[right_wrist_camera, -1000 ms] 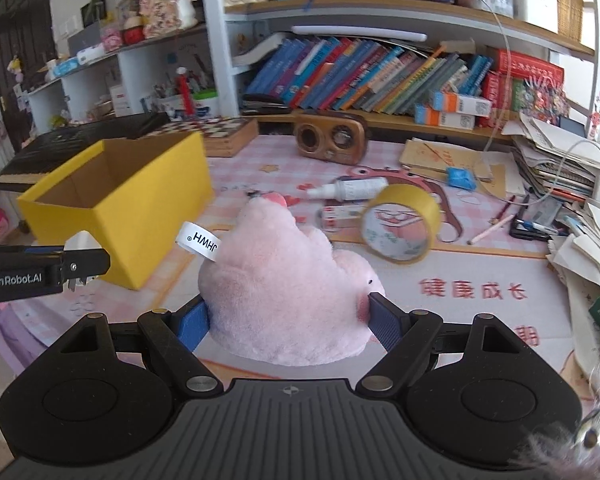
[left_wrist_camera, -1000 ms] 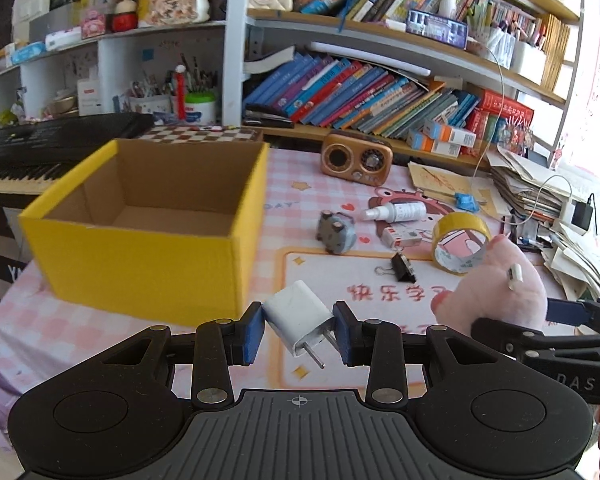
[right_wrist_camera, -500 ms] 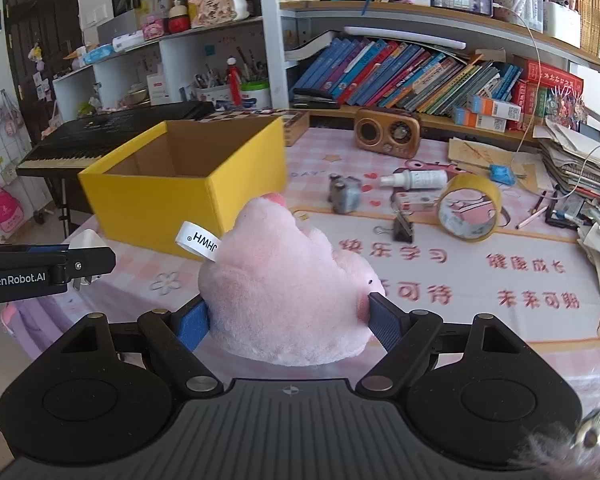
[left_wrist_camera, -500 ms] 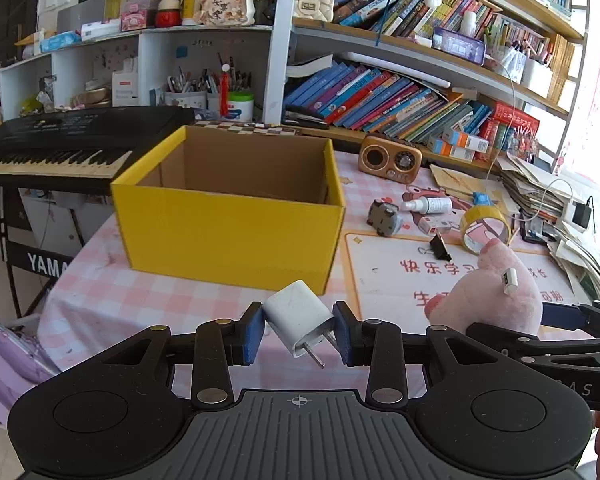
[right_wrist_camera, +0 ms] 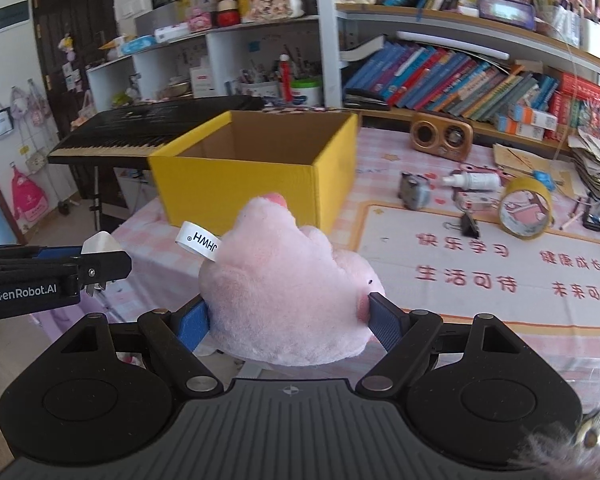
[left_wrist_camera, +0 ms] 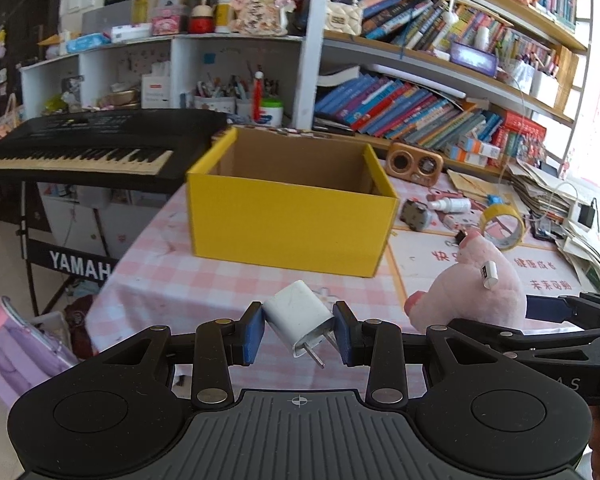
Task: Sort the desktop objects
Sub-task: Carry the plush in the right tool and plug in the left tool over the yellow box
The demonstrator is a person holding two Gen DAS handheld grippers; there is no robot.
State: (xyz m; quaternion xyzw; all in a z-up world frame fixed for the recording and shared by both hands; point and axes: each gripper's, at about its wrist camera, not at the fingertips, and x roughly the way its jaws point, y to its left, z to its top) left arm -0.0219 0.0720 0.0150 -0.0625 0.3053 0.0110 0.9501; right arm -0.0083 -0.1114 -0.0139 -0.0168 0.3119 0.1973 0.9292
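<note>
My left gripper [left_wrist_camera: 299, 334] is shut on a white charger plug [left_wrist_camera: 300, 320], prongs pointing down toward me, held in the air off the table's near edge. My right gripper [right_wrist_camera: 288, 316] is shut on a pink plush toy [right_wrist_camera: 284, 300] with a white tag; the toy also shows in the left wrist view [left_wrist_camera: 472, 292]. An open yellow cardboard box [left_wrist_camera: 288, 204] stands ahead on the pink checked tablecloth and looks empty inside; it also shows in the right wrist view [right_wrist_camera: 256, 172]. Both grippers are on its near side, well back from it.
To the right of the box lie a grey gadget [right_wrist_camera: 412, 190], a white bottle [right_wrist_camera: 474, 180], a black binder clip [right_wrist_camera: 470, 225], a yellow tape roll [right_wrist_camera: 526, 209] and a wooden speaker [right_wrist_camera: 440, 136]. A black keyboard [left_wrist_camera: 96, 148] stands left. Bookshelves behind, paper piles at right.
Both grippers have pulled back and up from the table with their loads still held. The box and the desk items now look farther away.
</note>
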